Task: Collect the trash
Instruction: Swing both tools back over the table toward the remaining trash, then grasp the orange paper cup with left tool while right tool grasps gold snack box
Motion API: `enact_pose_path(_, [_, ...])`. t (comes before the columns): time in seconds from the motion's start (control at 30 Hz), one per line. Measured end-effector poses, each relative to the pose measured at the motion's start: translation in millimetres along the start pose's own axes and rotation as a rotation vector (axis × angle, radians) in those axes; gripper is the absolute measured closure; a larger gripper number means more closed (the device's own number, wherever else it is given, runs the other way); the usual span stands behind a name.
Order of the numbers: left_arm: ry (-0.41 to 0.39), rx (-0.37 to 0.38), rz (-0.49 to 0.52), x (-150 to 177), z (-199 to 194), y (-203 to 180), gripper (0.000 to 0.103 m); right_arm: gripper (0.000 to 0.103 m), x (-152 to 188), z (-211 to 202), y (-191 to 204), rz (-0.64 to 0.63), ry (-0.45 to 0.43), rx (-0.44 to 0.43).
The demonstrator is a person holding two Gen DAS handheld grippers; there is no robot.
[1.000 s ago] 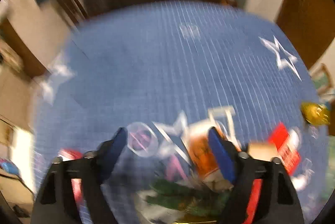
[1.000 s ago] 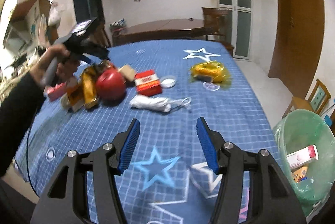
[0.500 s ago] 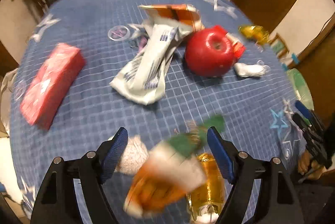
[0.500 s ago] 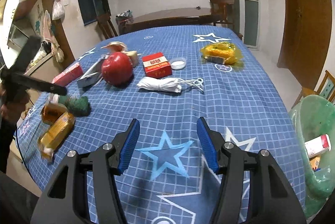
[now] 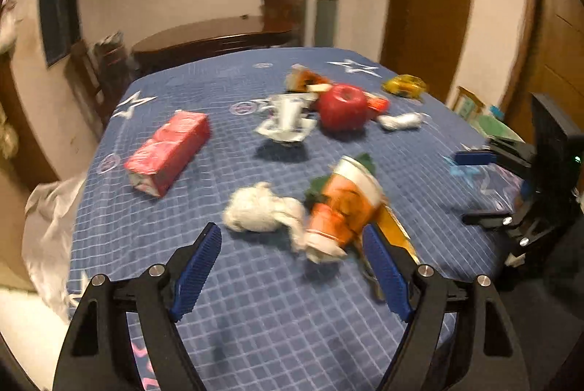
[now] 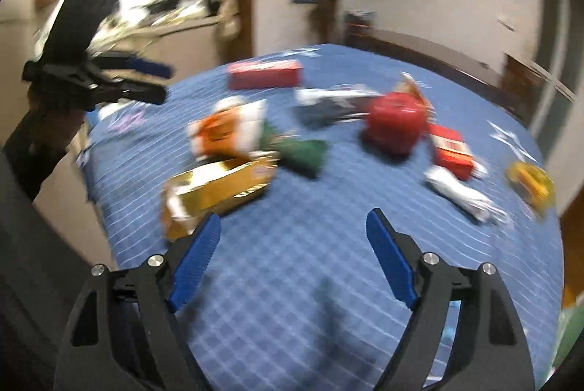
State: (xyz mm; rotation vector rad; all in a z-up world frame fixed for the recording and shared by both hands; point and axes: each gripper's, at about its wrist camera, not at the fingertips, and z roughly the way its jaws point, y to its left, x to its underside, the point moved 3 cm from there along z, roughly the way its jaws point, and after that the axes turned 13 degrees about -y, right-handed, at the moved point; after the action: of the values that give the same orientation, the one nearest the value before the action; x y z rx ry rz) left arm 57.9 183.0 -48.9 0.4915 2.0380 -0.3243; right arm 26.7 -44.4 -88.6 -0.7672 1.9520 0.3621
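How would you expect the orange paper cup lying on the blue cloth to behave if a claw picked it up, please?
The orange paper cup already looks crumpled, so it would probably crush further and weigh little. Lying on its side beside the white wad, it might roll if nudged.

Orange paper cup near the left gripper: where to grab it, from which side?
The orange paper cup lies on its side, white rim away from the left gripper, base toward it. Probably best to grip across the mid-body, coming down from above with the jaws straddling its width. The crumpled white tissue and gold box crowd both sides, so a low sideways approach risks snagging them.
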Motion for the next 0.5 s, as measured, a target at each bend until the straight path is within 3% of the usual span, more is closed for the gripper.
enact_pose_path(0.1, [-0.001, 0.033, 0.066, 6.9, 13.0, -21.2, 0.024, 0.024, 0.1, 9.6, 12.6, 0.005, 0.015, -0.03])
enact_pose_path(0.3, [0.01, 0.036, 0.096, -5.2, 60.3, -32.8, 0.041, 0.024, 4.1, 8.1, 4.0, 0.148, 0.019, -0.028])
enact_pose_path(0.4, [0.061, 0.061, 0.119, -2.0, 87.7, -38.8, 0.055, 0.024, 5.6, 2.2, 2.8, 0.173, 0.019, -0.018])
enact_pose_path(0.47, [0.099, 0.063, 0.133, 4.4, 99.4, -43.5, 0.071, 0.024, 6.9, 2.3, 2.5, 0.18, 0.019, -0.019])
enact_pose_path(0.5, [0.082, 0.047, 0.141, 4.6, 100.2, -45.2, 0.073, 0.024, 7.1, 2.6, 3.0, 0.182, 0.02, -0.021])
